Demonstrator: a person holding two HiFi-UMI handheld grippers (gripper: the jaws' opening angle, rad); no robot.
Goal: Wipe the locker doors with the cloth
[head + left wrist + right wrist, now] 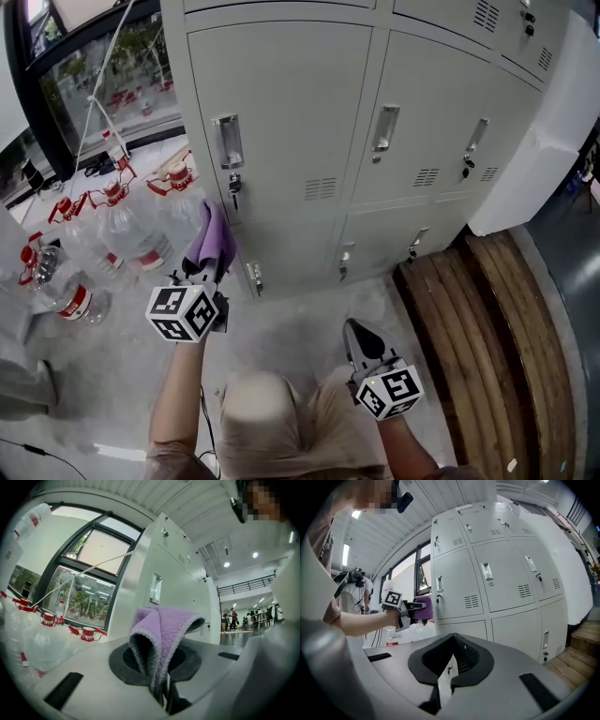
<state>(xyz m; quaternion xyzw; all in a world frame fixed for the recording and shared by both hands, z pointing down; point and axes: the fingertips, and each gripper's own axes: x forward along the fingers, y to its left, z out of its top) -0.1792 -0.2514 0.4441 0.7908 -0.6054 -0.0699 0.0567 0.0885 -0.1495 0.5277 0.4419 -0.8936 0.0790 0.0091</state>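
Note:
The purple cloth [215,240] is folded and sticks up out of my left gripper [204,275], which is shut on it. It is held just in front of the lower left part of the grey locker door [291,112], below its handle [227,141]; I cannot tell whether it touches. In the left gripper view the cloth [161,634] fills the jaws of the left gripper [162,682]. My right gripper [355,330] hangs lower and further back, shut and holding nothing. The right gripper [450,649] looks towards the lockers [501,583] and the cloth [423,607].
Several large water bottles with red caps [112,234] stand on the floor left of the lockers, under a window [94,75]. A wooden bench [497,319] runs along the right. A white pillar [548,141] stands beside the lockers. The person's knees [272,412] are below.

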